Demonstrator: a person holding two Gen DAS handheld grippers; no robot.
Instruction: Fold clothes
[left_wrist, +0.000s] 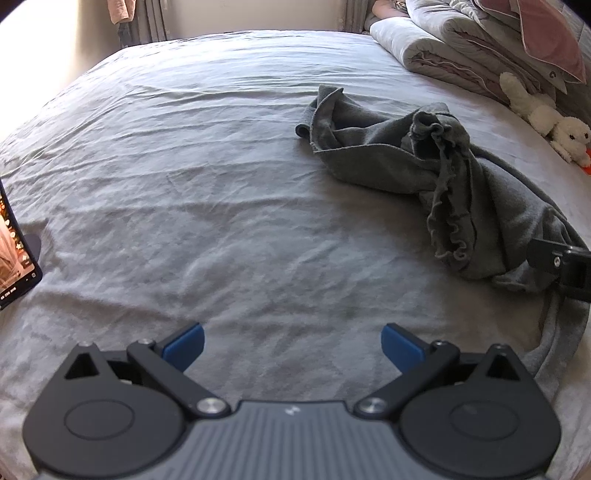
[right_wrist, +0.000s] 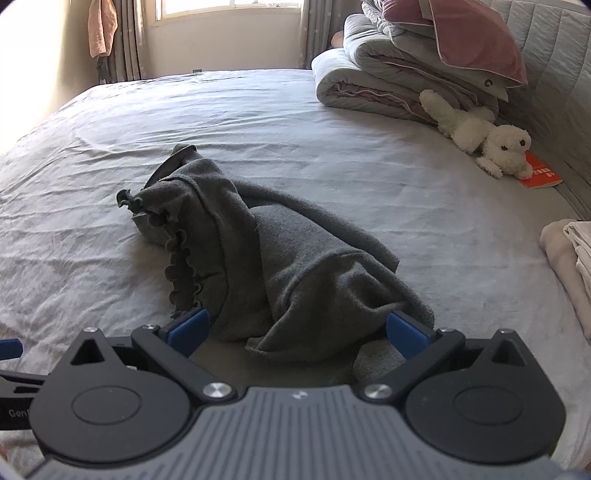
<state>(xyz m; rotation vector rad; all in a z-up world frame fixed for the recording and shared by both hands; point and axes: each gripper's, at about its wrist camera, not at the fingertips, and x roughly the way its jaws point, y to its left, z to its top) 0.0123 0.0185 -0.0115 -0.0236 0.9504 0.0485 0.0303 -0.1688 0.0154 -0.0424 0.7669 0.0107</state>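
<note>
Grey garment (right_wrist: 266, 254) lies crumpled on bed (left_wrist: 184, 184), right of centre. Soft, light fleece, ruffled trim (will sag, bunch). Right tongs (right_wrist: 297, 326) spread wide over near hem, gripping nothing. Left tongs (left_wrist: 291, 345) wide apart, empty, beside it. Best hold: hem corners.

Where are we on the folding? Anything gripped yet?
Done: possibly the beige folded stack at the right edge; I can't confirm it belongs to this job. In hand: nothing. The left gripper is open over bare sheet; the right gripper is open, straddling the near edge of the crumpled grey garment. Left: spreading and folding that garment.
</note>
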